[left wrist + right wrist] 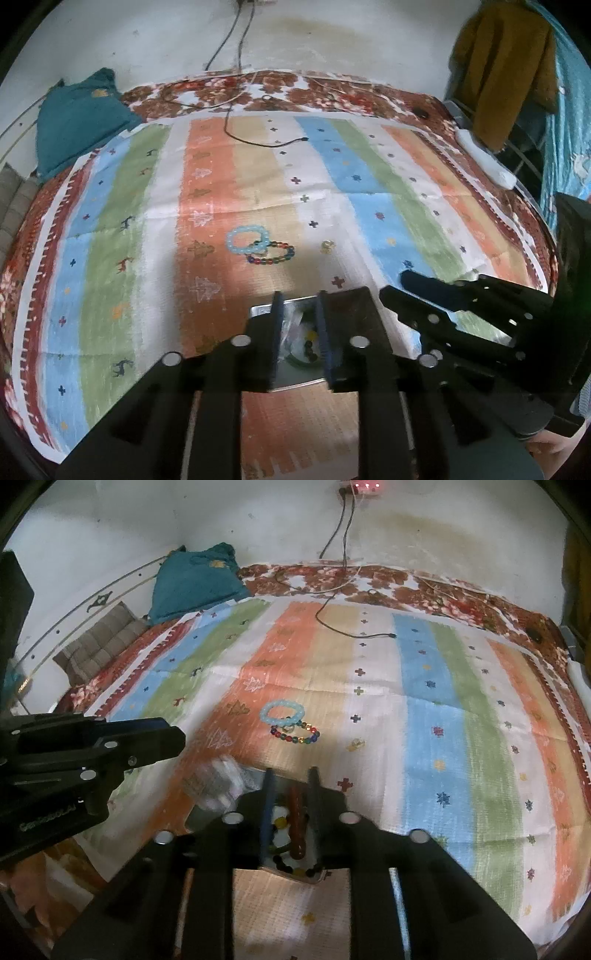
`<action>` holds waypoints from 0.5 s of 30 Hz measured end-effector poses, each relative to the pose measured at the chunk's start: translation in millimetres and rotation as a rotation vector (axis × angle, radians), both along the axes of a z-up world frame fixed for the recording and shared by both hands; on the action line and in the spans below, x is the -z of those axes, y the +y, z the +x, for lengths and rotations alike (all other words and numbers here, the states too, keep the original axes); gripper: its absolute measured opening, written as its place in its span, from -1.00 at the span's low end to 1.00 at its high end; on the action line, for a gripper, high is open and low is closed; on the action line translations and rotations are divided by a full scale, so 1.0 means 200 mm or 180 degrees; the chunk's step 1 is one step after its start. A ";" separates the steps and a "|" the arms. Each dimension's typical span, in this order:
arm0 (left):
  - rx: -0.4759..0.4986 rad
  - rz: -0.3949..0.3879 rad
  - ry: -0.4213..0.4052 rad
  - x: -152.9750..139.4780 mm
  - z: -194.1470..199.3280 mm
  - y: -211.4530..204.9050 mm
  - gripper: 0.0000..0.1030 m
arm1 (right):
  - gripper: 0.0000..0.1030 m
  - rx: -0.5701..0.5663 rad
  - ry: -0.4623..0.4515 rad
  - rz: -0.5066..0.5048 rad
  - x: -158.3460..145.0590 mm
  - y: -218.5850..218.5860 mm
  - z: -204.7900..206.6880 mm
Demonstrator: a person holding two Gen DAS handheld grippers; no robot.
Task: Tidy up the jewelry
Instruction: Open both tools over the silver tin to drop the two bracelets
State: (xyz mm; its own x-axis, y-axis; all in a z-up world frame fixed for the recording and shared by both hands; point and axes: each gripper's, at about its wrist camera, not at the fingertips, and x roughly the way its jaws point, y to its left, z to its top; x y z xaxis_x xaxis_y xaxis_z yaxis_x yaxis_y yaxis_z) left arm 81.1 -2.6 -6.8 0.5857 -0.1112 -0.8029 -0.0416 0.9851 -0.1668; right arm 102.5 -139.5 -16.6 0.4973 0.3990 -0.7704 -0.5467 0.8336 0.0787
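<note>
A light-blue bead bracelet (246, 240) (282, 712) and a multicoloured bead bracelet (273, 254) (297, 734) lie overlapping on the striped cloth. A small gold piece (327, 246) (356, 744) lies to their right. A metal tray (295, 376) holding beads sits under my left gripper (299, 299), whose jaws stand slightly apart over a clear plastic bag (291, 328). My right gripper (290, 775) hangs over the tray's beads (284, 827), with a brown rod-like piece (297, 823) between its jaws; contact is unclear.
A black cable (258, 142) (354, 633) crosses the far cloth. A teal cushion (79, 118) (195, 583) lies at the back left. A white power strip (485, 158) lies on the right edge. A crumpled clear bag (218, 786) lies by the tray.
</note>
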 end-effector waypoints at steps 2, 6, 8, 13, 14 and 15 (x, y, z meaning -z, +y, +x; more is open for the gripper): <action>-0.0048 -0.0019 0.0006 0.00 0.00 0.02 -0.39 | -0.44 0.0031 0.0016 -0.0019 0.00 0.00 0.01; -0.0161 -0.0054 0.0011 0.00 0.01 0.07 -0.24 | -0.35 0.0093 0.0059 -0.0044 0.01 -0.01 0.04; -0.0191 -0.0068 0.0016 0.00 0.01 0.09 -0.13 | -0.22 0.0112 0.0067 -0.0050 0.01 -0.01 0.06; -0.0268 -0.0020 0.0064 0.02 0.05 0.12 0.02 | -0.11 0.0125 0.0109 -0.0095 0.03 0.02 0.11; -0.0286 -0.0015 0.0080 0.02 0.06 0.12 0.05 | -0.08 0.0122 0.0117 -0.0107 0.04 0.03 0.12; -0.0306 -0.0010 0.0090 0.03 0.07 0.13 0.07 | -0.07 0.0118 0.0121 -0.0113 0.04 0.03 0.12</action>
